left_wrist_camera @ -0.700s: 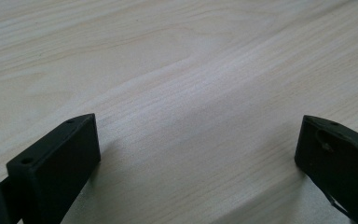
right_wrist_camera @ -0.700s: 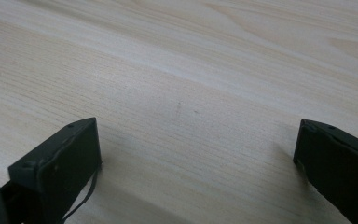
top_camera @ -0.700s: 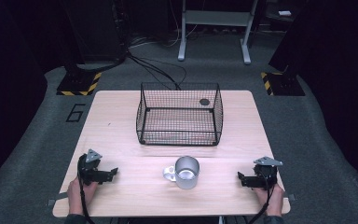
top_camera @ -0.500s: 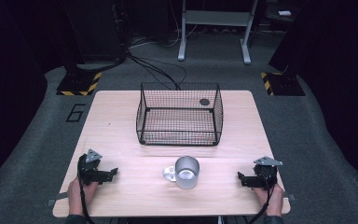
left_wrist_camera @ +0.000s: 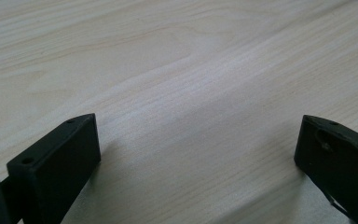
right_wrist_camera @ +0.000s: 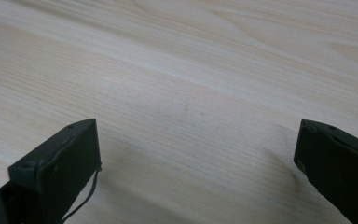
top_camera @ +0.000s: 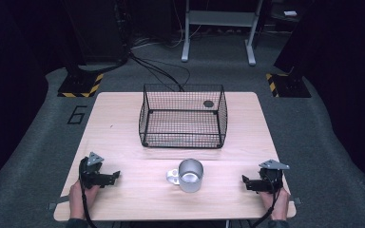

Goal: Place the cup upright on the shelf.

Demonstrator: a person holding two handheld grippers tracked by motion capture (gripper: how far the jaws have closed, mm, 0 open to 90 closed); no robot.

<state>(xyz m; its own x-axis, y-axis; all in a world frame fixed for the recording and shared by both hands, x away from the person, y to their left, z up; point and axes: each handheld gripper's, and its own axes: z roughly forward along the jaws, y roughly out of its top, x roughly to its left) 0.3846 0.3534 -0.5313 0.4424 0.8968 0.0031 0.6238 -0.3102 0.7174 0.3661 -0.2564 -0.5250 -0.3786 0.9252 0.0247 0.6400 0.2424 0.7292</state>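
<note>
Jaws apart, both grippers apparently rest near table point(top_camera: 123, 123) corners.

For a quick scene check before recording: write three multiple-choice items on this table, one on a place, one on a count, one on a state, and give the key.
1. Where does the metal mug stand?
A. inside the basket
B. on the table, nearer the person than the wire basket
C. on the floor

2. How many mugs are on the table?
A. one
B. two
C. three

3. How does the left claw stand?
A. shut on the mug
B. shut and empty
C. open and empty

Key: B, the mug sits on bare wood before the basket; A, a single mug shows; C, the jaws stand wide apart over bare wood, as on the right claw.
</note>
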